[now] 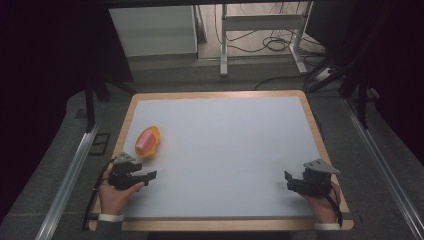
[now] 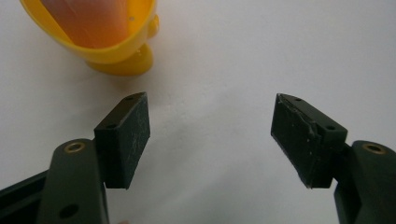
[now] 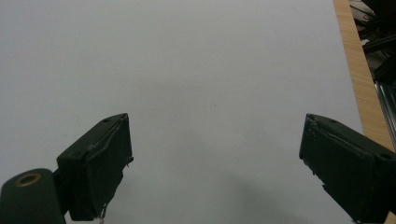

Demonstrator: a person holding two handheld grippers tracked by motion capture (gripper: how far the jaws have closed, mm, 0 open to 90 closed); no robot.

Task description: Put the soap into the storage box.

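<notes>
A yellow egg-shaped shell (image 1: 147, 141) with a pinkish-orange piece inside lies on its side at the left of the white table top (image 1: 230, 145). My left gripper (image 1: 150, 177) rests just in front of it near the front left corner, held in a hand. In the left gripper view the shell (image 2: 102, 32) lies ahead and to the left of the left gripper (image 2: 210, 107), whose jaws stand wide apart with nothing between them. My right gripper (image 1: 289, 181) sits low at the front right, and the right gripper (image 3: 215, 126) is open over bare white surface.
A wooden rim (image 1: 215, 94) frames the white top, with its right edge (image 3: 362, 88) close to my right gripper. Metal rails (image 1: 70, 175) run along both sides of the table. Beyond the far edge stand a white cabinet (image 1: 155, 30) and a desk frame (image 1: 260, 22) with cables.
</notes>
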